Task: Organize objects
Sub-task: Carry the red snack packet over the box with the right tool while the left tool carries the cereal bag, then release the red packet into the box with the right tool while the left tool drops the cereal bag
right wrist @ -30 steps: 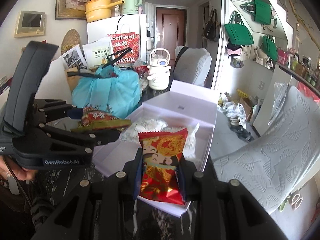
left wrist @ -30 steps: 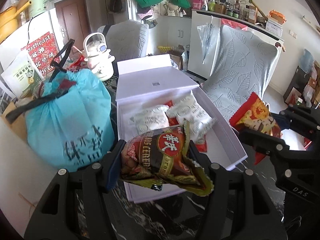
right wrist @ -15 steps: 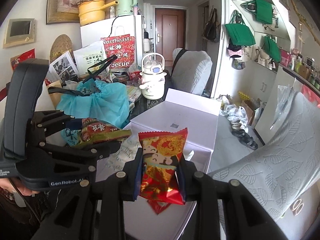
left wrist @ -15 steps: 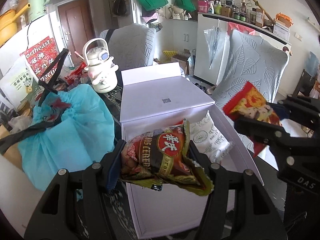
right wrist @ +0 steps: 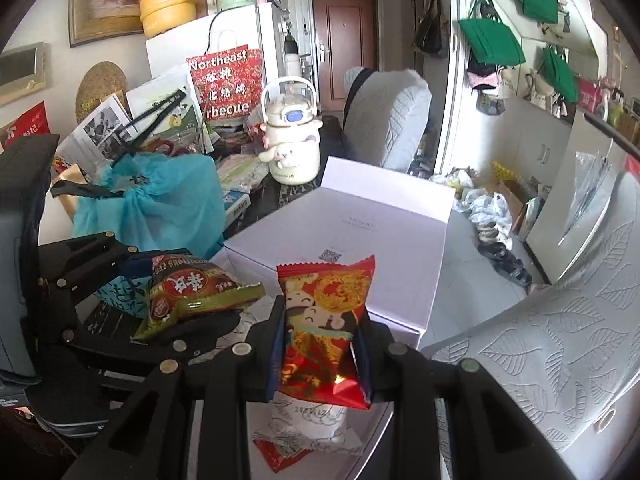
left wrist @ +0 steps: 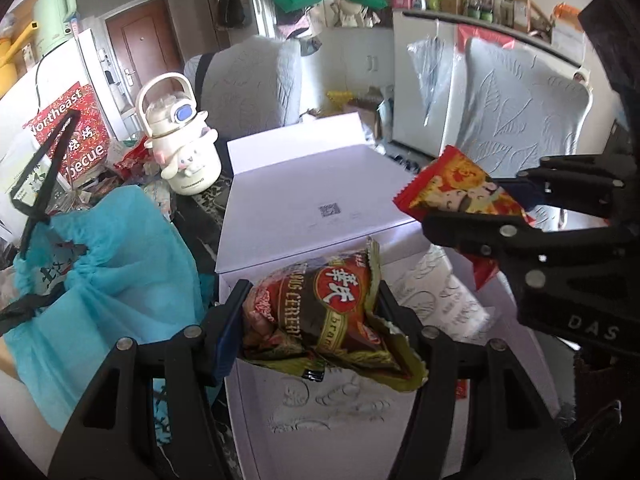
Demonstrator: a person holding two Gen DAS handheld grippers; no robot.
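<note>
The left gripper has its jaws closed on a crumpled green-and-red snack packet, squeezed at both sides and held above the near end of an open white box. The right gripper has its jaws clamped on a red snack packet printed with cartoon figures, held upright above the same box. Below the two packets, white wrapped snacks lie inside the box, with a red wrapper partly under one of them. The box's lid is hinged open at the far side. To the left of the box a blue drawstring bag sits on the dark marbled tabletop, and a cream kettle stands beyond it.
</note>
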